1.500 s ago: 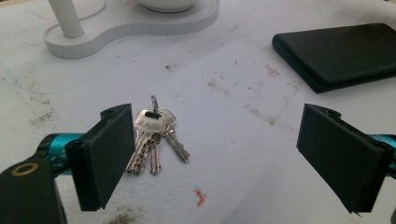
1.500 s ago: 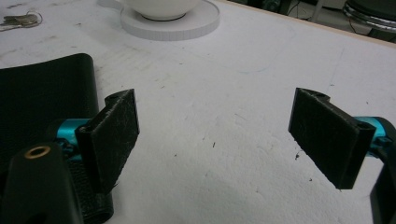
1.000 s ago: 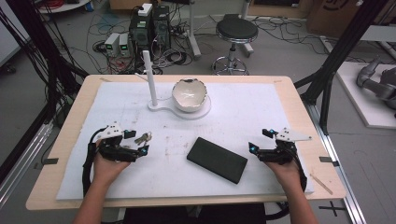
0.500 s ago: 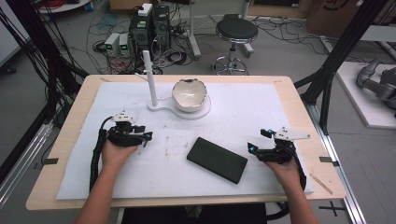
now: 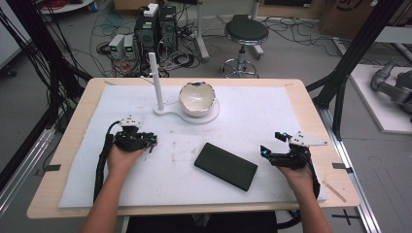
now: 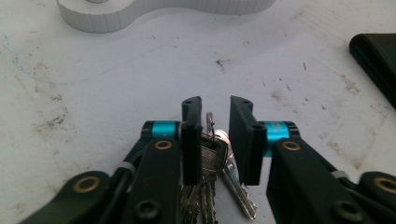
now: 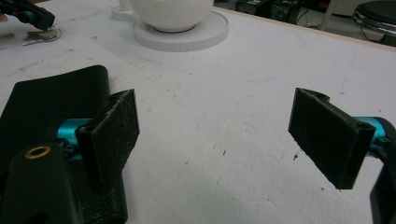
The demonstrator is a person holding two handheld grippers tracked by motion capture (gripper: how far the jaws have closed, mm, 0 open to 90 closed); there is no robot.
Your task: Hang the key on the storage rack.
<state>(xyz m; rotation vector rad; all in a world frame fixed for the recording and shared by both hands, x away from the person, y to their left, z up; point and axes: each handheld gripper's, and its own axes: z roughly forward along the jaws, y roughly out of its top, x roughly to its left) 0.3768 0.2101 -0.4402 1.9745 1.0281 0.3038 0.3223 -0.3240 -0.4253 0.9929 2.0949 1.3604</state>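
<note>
A bunch of silver keys (image 6: 212,154) lies on the white mat between the jaws of my left gripper (image 6: 215,105). The jaws stand a narrow gap apart: the key ring rests against the left one and clear of the right one. In the high view the left gripper (image 5: 149,141) sits at the mat's left middle. My right gripper (image 7: 215,107) is wide open with nothing between its jaws, low over the mat. It is just right of a flat black case (image 5: 226,166), whose end lies beside its left jaw (image 7: 46,102).
A white bowl (image 5: 197,98) stands on a white flat base (image 5: 187,116) with an upright post (image 5: 156,80) at the back middle. The white mat (image 5: 291,111) covers most of the wooden table. Black frame legs, cables and a stool stand beyond the table.
My left gripper has moved forward and slightly right, over the keys that lay just beyond its tips. The right gripper has hardly moved.
</note>
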